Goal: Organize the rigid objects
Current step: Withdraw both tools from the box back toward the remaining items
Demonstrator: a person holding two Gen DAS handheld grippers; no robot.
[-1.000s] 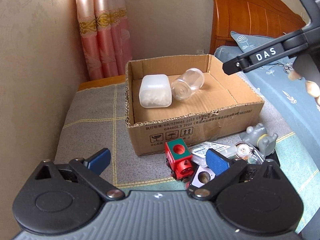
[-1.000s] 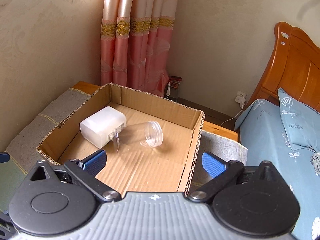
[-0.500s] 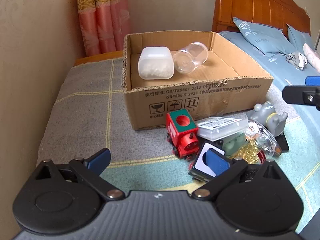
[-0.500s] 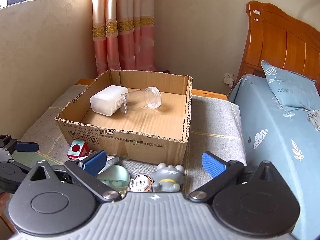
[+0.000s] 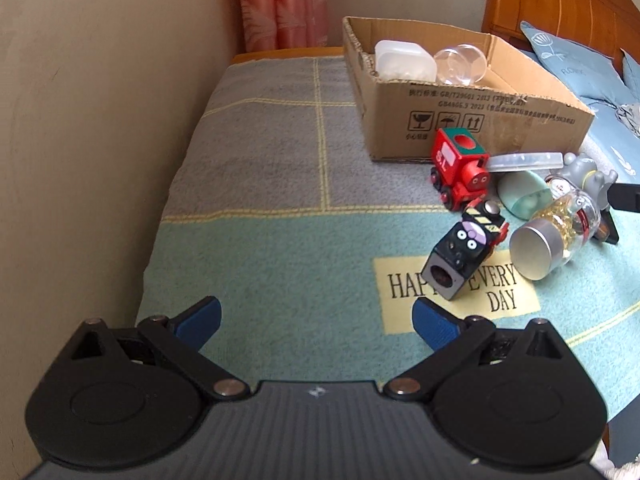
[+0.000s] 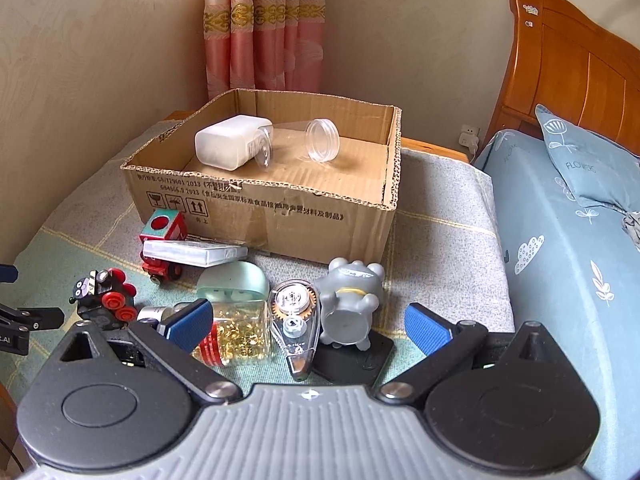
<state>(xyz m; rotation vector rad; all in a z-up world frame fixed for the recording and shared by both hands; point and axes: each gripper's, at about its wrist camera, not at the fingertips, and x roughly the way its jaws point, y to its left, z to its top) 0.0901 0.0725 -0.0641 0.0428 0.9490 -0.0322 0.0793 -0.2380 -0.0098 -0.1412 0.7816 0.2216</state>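
Note:
A cardboard box (image 6: 280,204) (image 5: 472,120) stands on the blanket and holds a white plastic container (image 6: 230,148) and a clear jar (image 6: 304,146) lying on its side. In front of it lie a red toy train (image 5: 460,166), a black toy train (image 5: 466,250), a jar of gold pins (image 6: 236,330) (image 5: 554,236), a correction tape (image 6: 294,320), a grey figure (image 6: 352,302) and a flat clear case (image 6: 192,254). My left gripper (image 5: 316,322) hangs open over bare blanket, left of the black train. Just short of the pile, my right gripper (image 6: 308,322) is open and holds nothing.
A mint-green rounded case (image 6: 236,282) lies in the pile, and a black flat item (image 6: 352,354) sits under the grey figure. A wall (image 5: 100,120) runs along the left. The bed with a blue sheet (image 6: 568,248) and wooden headboard (image 6: 572,64) lies to the right.
Both grippers pulled back and away from the box; the right one, earlier over the box, now faces the pile. The left view now takes in more blanket. Both stayed open.

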